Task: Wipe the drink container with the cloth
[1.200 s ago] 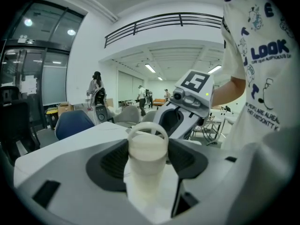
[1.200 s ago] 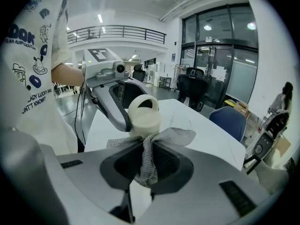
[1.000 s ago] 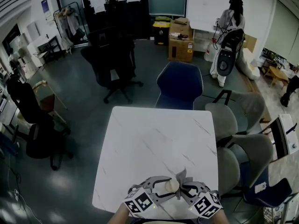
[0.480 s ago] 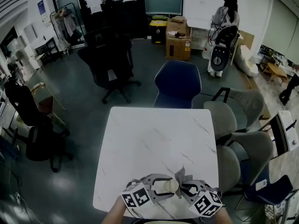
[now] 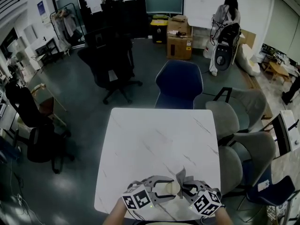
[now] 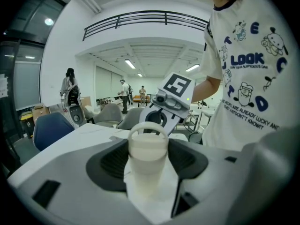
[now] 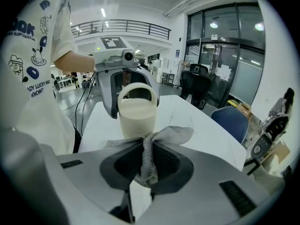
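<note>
A cream drink container (image 6: 147,161) with a loop handle on its lid is clamped between the black pads of my left gripper (image 6: 148,159). It shows again as a pale cup (image 7: 136,115) in the right gripper view and as a small cream shape (image 5: 171,187) near the table's front edge. My right gripper (image 7: 146,162) is shut on a grey knitted cloth (image 7: 151,144), whose loose end (image 5: 181,177) fans out against the container's side. The two grippers, left (image 5: 159,190) and right (image 5: 189,189), face each other over the white table (image 5: 154,144).
A blue chair (image 5: 179,86) stands at the table's far edge, grey chairs (image 5: 236,149) line its right side, black office chairs (image 5: 110,62) sit farther off. A person (image 5: 228,13) stands at the back by cardboard boxes (image 5: 179,39).
Hardly anything has shifted: both grippers stay together at the table's front edge, the left one drifting slightly left, with the cloth still against the container.
</note>
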`<state>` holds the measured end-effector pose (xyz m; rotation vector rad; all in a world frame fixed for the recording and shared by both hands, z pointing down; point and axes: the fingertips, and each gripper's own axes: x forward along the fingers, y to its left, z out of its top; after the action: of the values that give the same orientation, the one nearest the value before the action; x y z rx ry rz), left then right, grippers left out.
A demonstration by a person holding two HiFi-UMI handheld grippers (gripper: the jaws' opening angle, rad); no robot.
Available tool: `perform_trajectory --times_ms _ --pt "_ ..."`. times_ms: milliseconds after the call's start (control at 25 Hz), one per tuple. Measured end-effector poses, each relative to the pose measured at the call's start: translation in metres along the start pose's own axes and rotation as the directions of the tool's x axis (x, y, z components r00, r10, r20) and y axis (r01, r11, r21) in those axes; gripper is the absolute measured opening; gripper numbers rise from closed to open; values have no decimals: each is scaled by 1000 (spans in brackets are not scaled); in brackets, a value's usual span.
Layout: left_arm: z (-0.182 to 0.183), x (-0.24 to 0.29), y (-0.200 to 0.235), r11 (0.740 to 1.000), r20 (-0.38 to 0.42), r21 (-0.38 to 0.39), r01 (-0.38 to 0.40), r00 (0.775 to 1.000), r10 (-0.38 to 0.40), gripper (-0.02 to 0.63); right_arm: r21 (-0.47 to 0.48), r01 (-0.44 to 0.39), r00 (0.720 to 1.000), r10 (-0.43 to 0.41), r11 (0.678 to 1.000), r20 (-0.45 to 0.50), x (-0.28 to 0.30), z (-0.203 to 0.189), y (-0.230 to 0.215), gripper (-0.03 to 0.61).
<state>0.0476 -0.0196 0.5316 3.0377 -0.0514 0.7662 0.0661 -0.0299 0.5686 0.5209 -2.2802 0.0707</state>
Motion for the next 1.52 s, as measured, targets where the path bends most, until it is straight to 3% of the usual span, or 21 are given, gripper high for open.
perform_trajectory --times_ms 520,880,1120,1520 --pt "-1 2 -3 1000 -1 -14 -6 1000 6 260 -19 -75 993 73 997 -93 33 -33 9 48" --pt "-1 2 2 991 25 -84 -104 994 106 261 17 -105 987 106 994 -123 56 -56 17 48" --pt "0 -3 1 966 14 -127 -223 974 227 261 49 -101 984 107 994 -145 67 -67 25 48" --pt "7 -2 7 891 18 -200 -407 908 419 265 86 -94 985 105 992 -137 70 -69 25 48"
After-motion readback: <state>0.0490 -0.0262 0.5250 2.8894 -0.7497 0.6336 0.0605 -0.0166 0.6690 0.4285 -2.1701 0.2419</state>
